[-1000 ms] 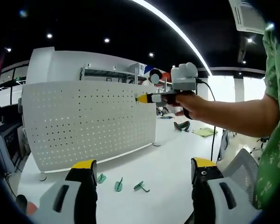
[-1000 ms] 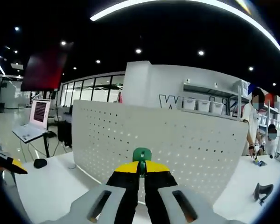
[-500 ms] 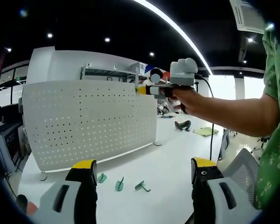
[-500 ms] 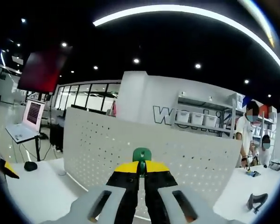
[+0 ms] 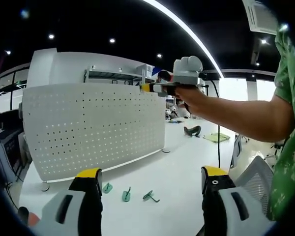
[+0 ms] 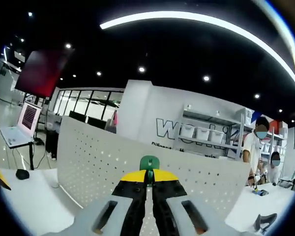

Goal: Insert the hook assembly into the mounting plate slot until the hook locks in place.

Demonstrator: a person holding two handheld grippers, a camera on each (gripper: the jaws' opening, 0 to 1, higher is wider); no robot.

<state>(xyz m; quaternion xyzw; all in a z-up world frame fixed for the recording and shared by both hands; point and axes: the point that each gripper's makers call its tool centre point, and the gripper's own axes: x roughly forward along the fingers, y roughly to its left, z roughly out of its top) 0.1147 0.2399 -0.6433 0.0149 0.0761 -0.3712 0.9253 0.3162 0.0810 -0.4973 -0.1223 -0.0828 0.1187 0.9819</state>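
The right gripper, clenched on a green hook at lower centre, approaches the pegboard; next comes seating it. The left gripper is released above spare hooks on the tabletop.

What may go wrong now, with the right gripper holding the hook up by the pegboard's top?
The right gripper, shut on a green hook, is level with the top edge of the pegboard, so the hook may miss the holes. The pinch covers most of the hook, so it might twist.
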